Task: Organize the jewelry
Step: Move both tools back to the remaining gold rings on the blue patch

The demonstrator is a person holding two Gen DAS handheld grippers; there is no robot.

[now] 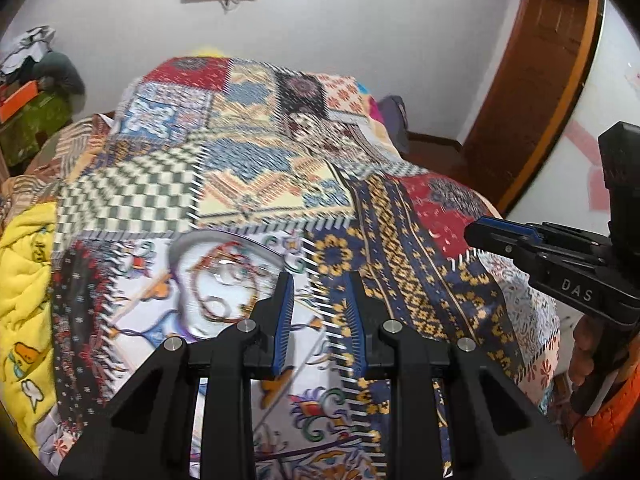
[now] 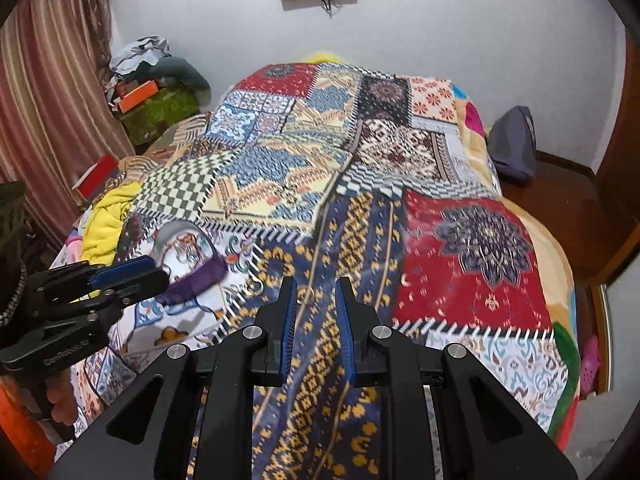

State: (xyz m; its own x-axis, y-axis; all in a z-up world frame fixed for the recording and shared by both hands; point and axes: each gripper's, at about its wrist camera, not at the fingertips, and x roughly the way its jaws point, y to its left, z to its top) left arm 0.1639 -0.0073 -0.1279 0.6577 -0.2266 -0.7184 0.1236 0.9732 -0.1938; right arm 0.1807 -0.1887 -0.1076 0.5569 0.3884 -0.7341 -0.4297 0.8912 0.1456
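A clear round lidded container (image 1: pixel 218 280) with bead jewelry inside lies on the patchwork bedspread (image 1: pixel 248 168), just ahead and left of my left gripper (image 1: pixel 320 284), which is open and empty. In the right wrist view the container (image 2: pixel 182 250) sits beside a purple band (image 2: pixel 196 280). Two small metal rings (image 2: pixel 306 292) lie on the blue-and-gold patch just ahead of my right gripper (image 2: pixel 316 288), which is open and empty. The left gripper (image 2: pixel 132 272) also shows at the left there; the right gripper (image 1: pixel 496 232) shows at the right of the left wrist view.
A yellow blanket (image 1: pixel 24 288) lies at the bed's left edge. A cluttered green box (image 2: pixel 160 108) stands by the striped curtain (image 2: pixel 44 92). A dark bag (image 2: pixel 514 144) sits on the floor right of the bed, near a wooden door (image 1: pixel 536 80).
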